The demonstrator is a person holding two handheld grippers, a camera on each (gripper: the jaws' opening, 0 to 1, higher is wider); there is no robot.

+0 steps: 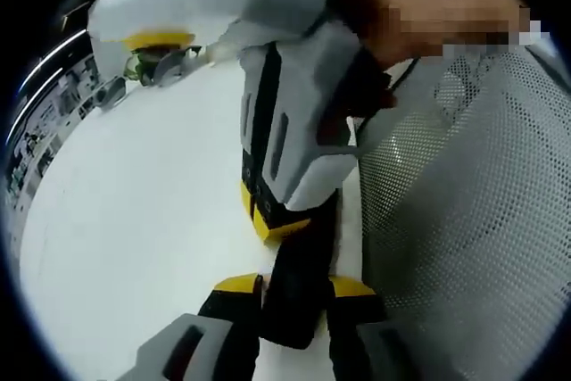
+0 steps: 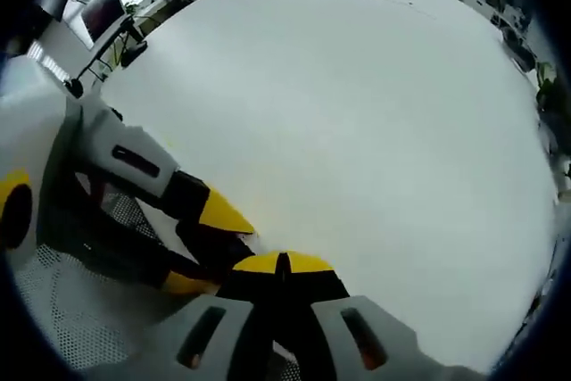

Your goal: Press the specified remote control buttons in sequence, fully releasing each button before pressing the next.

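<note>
A slim black remote control (image 1: 303, 260) lies over the near edge of the white table (image 1: 134, 220), and my left gripper (image 1: 294, 287) is shut on it, one yellow tip on each side. From above, my right gripper (image 1: 263, 218) comes down shut, its yellow tips resting on the remote's top face; whether a button is pushed in I cannot tell. In the right gripper view the right gripper (image 2: 281, 263) shows its tips closed together, with the left gripper (image 2: 203, 247) entering from the left around the remote (image 2: 217, 243).
A person's hand (image 1: 428, 15) and a white mesh sleeve (image 1: 464, 211) sit at the right. A yellow-rimmed object (image 1: 161, 40) and a small plant (image 1: 138, 67) stand at the table's far edge. The broad tabletop (image 2: 357, 131) stretches ahead; a monitor (image 2: 103, 6) stands beyond it.
</note>
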